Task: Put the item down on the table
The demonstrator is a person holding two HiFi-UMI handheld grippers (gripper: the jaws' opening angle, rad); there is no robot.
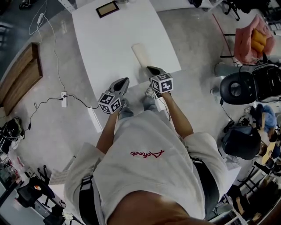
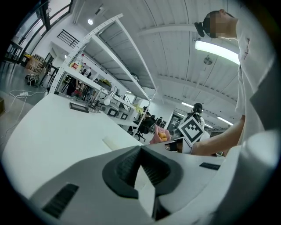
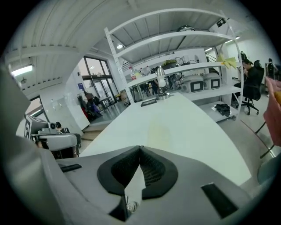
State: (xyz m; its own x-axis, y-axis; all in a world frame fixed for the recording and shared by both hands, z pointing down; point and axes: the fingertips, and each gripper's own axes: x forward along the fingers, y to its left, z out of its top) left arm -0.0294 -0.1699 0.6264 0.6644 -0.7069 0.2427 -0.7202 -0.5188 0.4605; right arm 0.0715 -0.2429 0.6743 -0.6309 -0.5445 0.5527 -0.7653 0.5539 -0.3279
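A cream, roll-shaped item (image 1: 141, 54) lies by itself on the long white table (image 1: 114, 39), near its front end. Both grippers hover at that front edge, held by the person. My left gripper (image 1: 125, 81) is left of the item and closer to me, jaws shut with nothing between them (image 2: 140, 147). My right gripper (image 1: 149, 69) sits just short of the item, also shut and empty (image 3: 139, 147). In the left gripper view the item (image 2: 114, 142) lies ahead on the table. It shows only as a pale patch (image 3: 160, 128) in the right gripper view.
A dark framed panel (image 1: 107, 9) lies at the table's far end. On the floor are a power strip with cables (image 1: 64, 98) and a wooden board (image 1: 22, 77) to the left. To the right are a black chair (image 1: 239, 88) and a pink bag (image 1: 249, 38). Shelving (image 3: 175, 70) stands behind the table.
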